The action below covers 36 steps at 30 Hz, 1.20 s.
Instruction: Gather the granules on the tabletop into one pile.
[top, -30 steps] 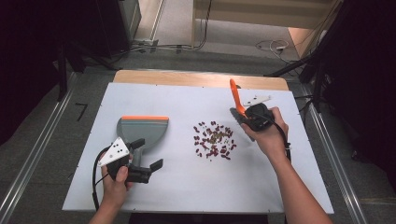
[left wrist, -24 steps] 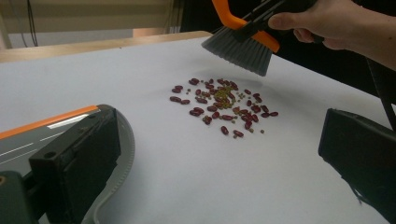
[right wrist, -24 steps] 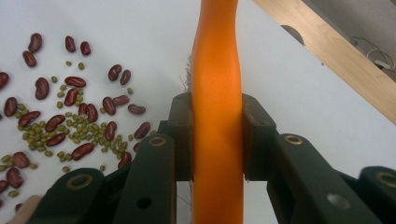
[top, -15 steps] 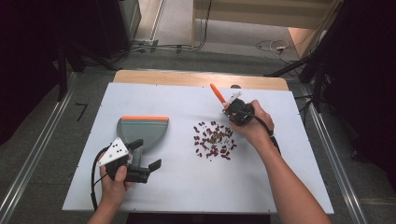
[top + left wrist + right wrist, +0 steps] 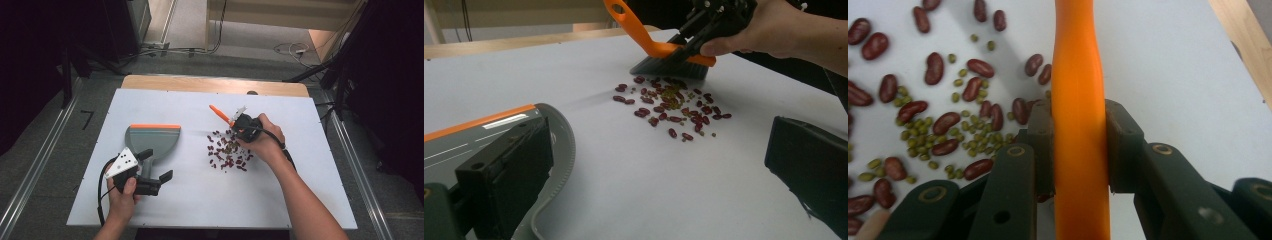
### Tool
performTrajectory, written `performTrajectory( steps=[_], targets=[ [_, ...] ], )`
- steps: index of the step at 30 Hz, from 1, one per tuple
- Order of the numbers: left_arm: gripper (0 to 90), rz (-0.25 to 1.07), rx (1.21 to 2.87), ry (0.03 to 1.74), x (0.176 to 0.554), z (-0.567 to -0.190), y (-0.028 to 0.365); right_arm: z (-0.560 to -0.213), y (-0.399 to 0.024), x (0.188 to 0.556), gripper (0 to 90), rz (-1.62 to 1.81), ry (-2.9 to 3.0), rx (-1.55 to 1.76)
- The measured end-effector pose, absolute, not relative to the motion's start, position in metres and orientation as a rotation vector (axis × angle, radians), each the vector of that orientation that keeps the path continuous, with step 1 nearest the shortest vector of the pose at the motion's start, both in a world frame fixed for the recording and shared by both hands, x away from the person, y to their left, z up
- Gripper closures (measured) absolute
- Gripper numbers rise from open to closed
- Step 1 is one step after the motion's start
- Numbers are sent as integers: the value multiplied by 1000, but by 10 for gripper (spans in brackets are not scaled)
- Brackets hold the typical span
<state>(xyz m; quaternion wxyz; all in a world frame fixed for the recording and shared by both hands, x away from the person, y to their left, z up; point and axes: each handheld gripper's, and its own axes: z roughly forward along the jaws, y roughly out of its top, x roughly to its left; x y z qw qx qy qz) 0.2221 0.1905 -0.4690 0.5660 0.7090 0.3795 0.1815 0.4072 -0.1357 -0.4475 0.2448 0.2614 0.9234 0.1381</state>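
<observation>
While left tongs (image 5: 152, 165) gape wide by dustpan (image 5: 151, 138), right tongs (image 5: 1079, 145) clamp brush handle (image 5: 1078, 100) w/ beans (image 5: 227, 152) below.

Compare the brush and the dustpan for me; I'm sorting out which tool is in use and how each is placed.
The brush is gripped by its orange handle in the right gripper, bristles down at the far edge of the beans; the dustpan lies flat on the table, apart from the beans. The brush is slim and mostly orange; the dustpan is broad and grey with an orange edge. The left gripper is at the dustpan's handle, fingers apart. Both share grey and orange.
</observation>
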Motion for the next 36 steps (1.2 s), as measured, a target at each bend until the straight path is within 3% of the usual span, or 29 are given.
performTrajectory(
  steps=[21, 30, 36],
  targets=[
    [0, 427, 1676, 890, 223, -470, 186, -444, -136, 371, 684, 440, 2584, 589],
    [0, 429, 1674, 895, 224, -470, 188, -415, -144, 391, 690, 500, 2510, 614],
    [0, 429, 1662, 901, 224, -470, 191, -407, -125, 415, 690, 515, 2508, 506]
  ],
)
